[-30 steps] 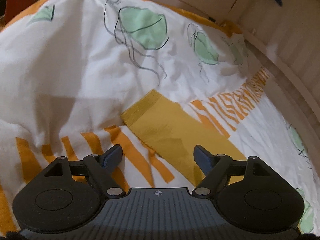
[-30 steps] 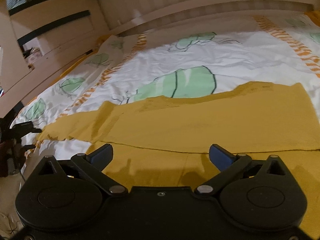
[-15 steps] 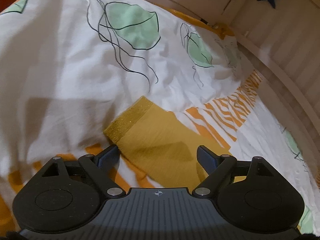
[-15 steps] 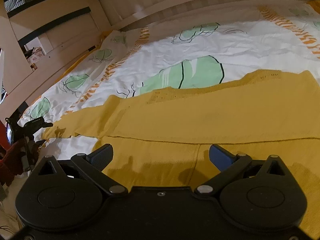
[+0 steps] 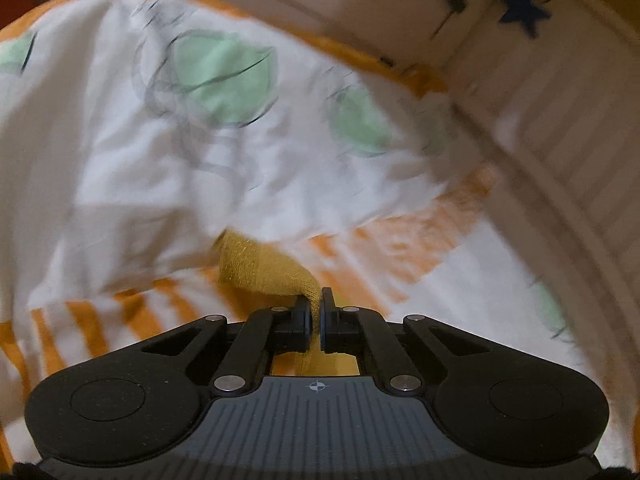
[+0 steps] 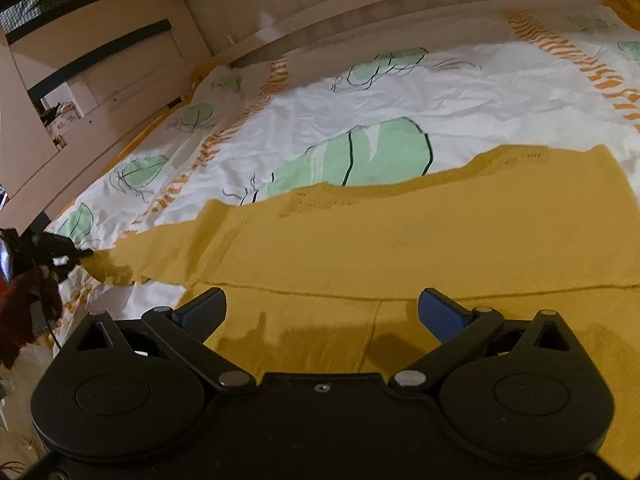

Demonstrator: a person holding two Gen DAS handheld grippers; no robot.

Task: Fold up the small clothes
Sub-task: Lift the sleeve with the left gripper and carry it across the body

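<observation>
My left gripper [image 5: 315, 312] has closed since half a second ago and now pinches the cuff of the yellow sweater [image 6: 420, 248] sleeve [image 5: 264, 268]. My right gripper [image 6: 320, 314] hovers spread wide over the sweater, which lies flat on the bedsheet [image 6: 460, 92].

Bedsheet [image 5: 168, 168] print motion-blurred, yellow garment [image 6: 400, 248] cut off at right edge, perhaps a sweater

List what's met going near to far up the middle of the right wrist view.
Right tool, open, over the yellow garment → white bedsheet with its green jellyfish print → wooden bed rail at the far edge.
</observation>
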